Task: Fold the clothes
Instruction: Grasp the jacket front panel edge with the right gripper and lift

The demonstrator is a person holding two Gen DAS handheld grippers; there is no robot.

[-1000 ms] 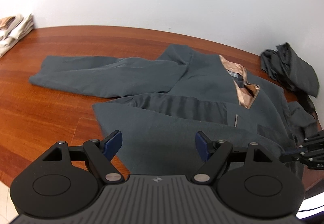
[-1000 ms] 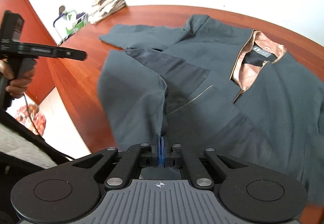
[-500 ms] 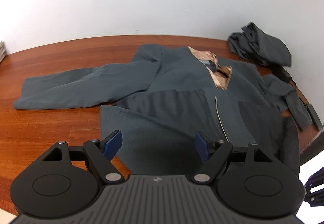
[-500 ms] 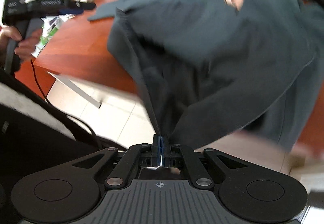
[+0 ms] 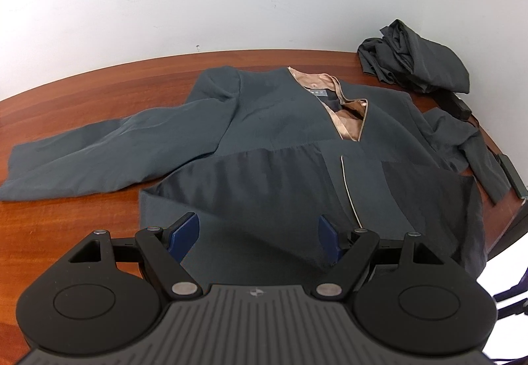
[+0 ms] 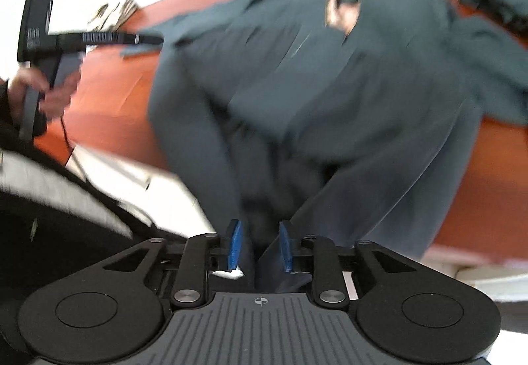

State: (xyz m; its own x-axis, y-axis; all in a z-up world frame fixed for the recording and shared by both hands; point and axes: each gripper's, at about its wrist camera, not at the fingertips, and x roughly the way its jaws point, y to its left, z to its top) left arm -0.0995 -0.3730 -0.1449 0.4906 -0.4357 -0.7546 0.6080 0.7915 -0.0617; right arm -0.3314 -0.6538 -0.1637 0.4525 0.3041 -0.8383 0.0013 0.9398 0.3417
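The dark grey long-sleeved jacket (image 5: 280, 134) is lying unfolded on the reddish wooden counter (image 5: 66, 216), hem overhanging. Right tongs (image 6: 259, 246) are opening around the hem; left tongs (image 5: 259, 236) are hovering wide, empty. Folding is barely starting.

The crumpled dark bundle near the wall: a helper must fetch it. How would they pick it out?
On the wooden table, look to the far right corner against the white wall. The crumpled dark bundle sits heaped there, while the grey jacket lies spread flat, showing tan lining.
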